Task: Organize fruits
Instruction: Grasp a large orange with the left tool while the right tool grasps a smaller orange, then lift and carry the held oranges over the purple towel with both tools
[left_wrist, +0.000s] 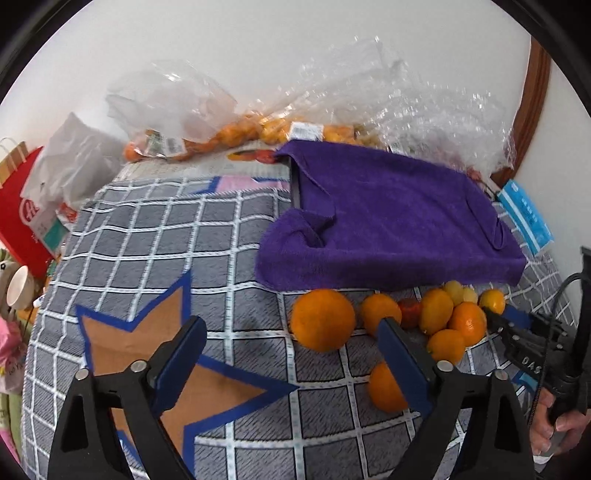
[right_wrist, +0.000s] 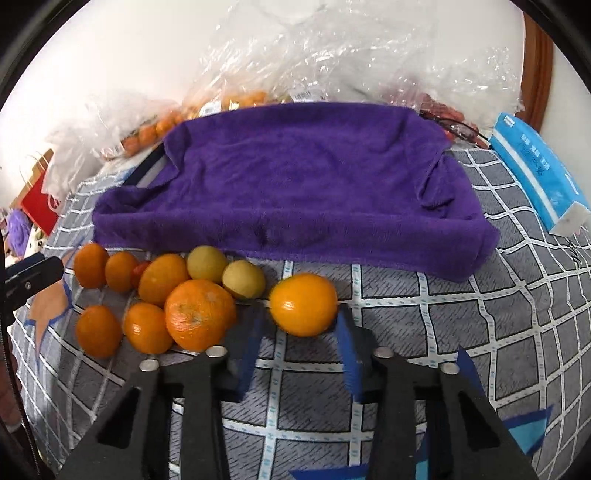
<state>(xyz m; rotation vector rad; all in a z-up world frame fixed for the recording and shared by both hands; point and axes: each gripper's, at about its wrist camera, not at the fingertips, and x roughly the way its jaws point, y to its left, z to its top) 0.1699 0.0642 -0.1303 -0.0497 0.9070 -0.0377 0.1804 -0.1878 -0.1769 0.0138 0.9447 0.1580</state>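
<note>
At the far left of the left wrist view stands a red paper bag (left_wrist: 16, 218) whose white logo is too cut off to read. The left gripper (left_wrist: 290, 323) hangs over the checked cloth (left_wrist: 147, 240) with its tongs spread wide and nothing between them. To its right, a cluster of oranges (left_wrist: 436, 314) lies just in front of the purple towel (left_wrist: 388, 221). Only this view shows the letters "DAS" on the right gripper's body, and the hand (left_wrist: 554, 424) holding it. The right wrist view shows that right gripper (right_wrist: 300, 315) pinching an oval yellow-orange fruit (right_wrist: 303, 304) that rests on the cloth just right of the cluster, its long axis running across from pad to pad. Farthest right lies a blue pack (right_wrist: 535, 162); its white writing is illegible.
</note>
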